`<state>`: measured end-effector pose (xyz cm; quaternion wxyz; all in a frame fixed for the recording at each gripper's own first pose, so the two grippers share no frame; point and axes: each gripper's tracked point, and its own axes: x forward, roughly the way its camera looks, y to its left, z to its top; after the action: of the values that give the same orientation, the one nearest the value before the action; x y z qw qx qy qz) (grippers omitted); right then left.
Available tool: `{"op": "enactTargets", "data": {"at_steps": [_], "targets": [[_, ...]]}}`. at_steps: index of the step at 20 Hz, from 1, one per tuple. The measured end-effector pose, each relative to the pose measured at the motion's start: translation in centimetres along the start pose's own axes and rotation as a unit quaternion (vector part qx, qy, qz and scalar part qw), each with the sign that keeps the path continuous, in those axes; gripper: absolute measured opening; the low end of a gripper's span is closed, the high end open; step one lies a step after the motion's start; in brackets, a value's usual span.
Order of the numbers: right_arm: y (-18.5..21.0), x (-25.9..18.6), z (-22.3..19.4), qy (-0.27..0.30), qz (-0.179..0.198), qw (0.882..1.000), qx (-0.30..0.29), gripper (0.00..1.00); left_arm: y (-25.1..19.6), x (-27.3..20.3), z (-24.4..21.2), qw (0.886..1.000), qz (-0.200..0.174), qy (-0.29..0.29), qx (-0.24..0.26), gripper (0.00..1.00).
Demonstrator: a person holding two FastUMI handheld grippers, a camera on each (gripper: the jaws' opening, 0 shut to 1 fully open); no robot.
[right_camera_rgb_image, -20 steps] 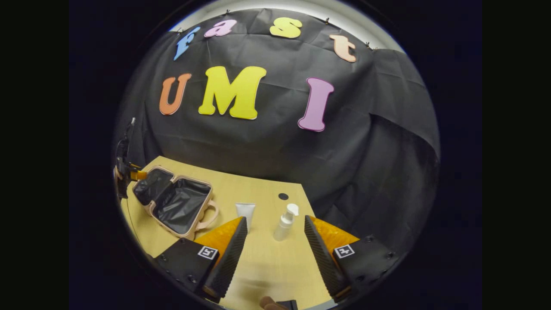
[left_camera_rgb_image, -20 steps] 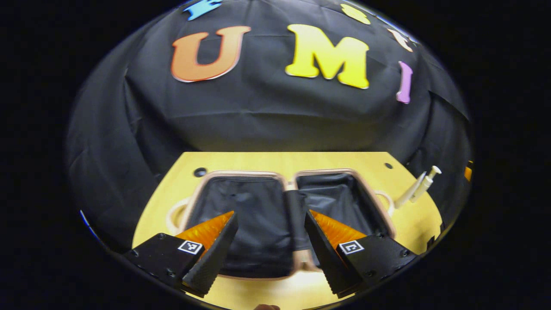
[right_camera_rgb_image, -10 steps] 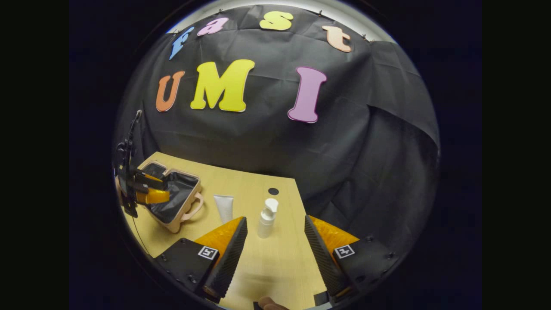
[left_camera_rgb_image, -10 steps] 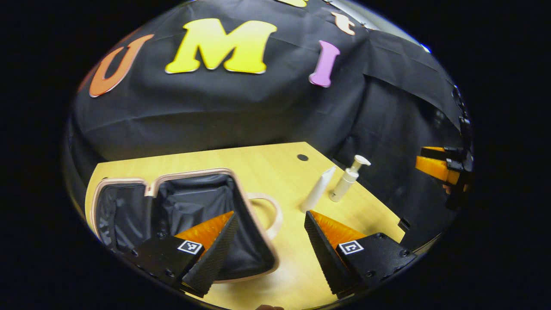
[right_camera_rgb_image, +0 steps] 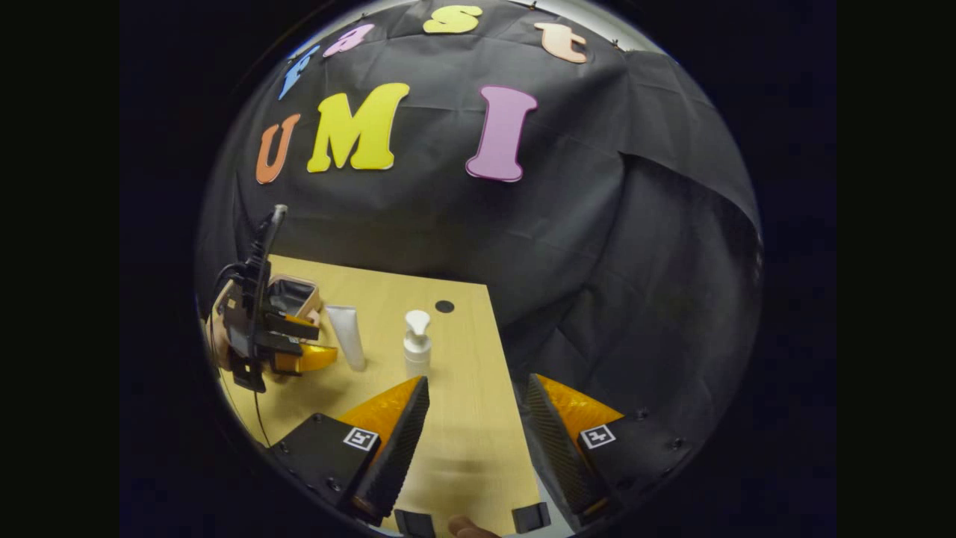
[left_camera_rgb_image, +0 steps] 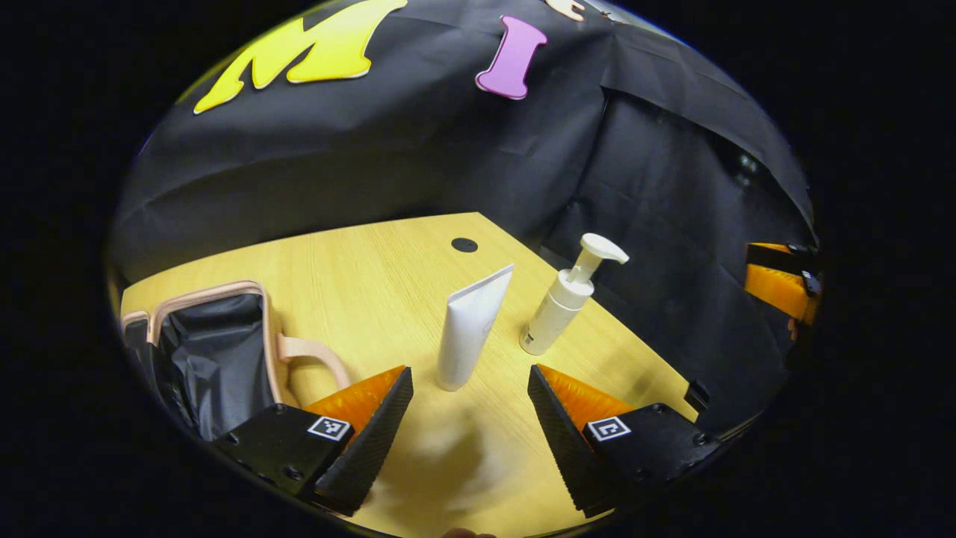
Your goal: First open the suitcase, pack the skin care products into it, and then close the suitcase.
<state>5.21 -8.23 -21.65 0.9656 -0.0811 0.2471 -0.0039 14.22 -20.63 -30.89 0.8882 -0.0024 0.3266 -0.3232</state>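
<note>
Wooden table | tube, pump bottle upright | suitcase open

a yellow wooden table stands in the booth. it has a small round dark hole near its far edge. behind the table hangs a black cloth wall with folds in it. the cloth goes around the table's corner.
</note>
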Motion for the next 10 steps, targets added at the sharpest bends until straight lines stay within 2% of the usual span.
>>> {"op": "enactTargets", "data": {"at_steps": [4, 6, 8, 10], "targets": [[-2.0, 1.0, -2.1, 0.026, 0.000, 1.000, 0.000, 0.79, 0.7, 4.3, -1.5, 0.999, 0.014, 0.021, -0.033, 0.99], [-2.6, 1.8, -3.4, 0.039, 0.006, 0.999, -0.004, 0.79, 1.5, 5.8, -2.3, 0.998, 0.038, 0.033, -0.030, 0.98], [-2.8, 2.3, -4.3, 0.052, 0.015, 0.999, -0.006, 0.79, 2.0, 6.9, -2.0, 0.998, 0.045, 0.030, -0.028, 0.92], [-3.2, 3.8, -4.8, 0.062, 0.018, 0.998, -0.010, 0.79, 2.2, 7.8, -1.8, 0.998, 0.052, 0.024, -0.032, 0.80]]}}
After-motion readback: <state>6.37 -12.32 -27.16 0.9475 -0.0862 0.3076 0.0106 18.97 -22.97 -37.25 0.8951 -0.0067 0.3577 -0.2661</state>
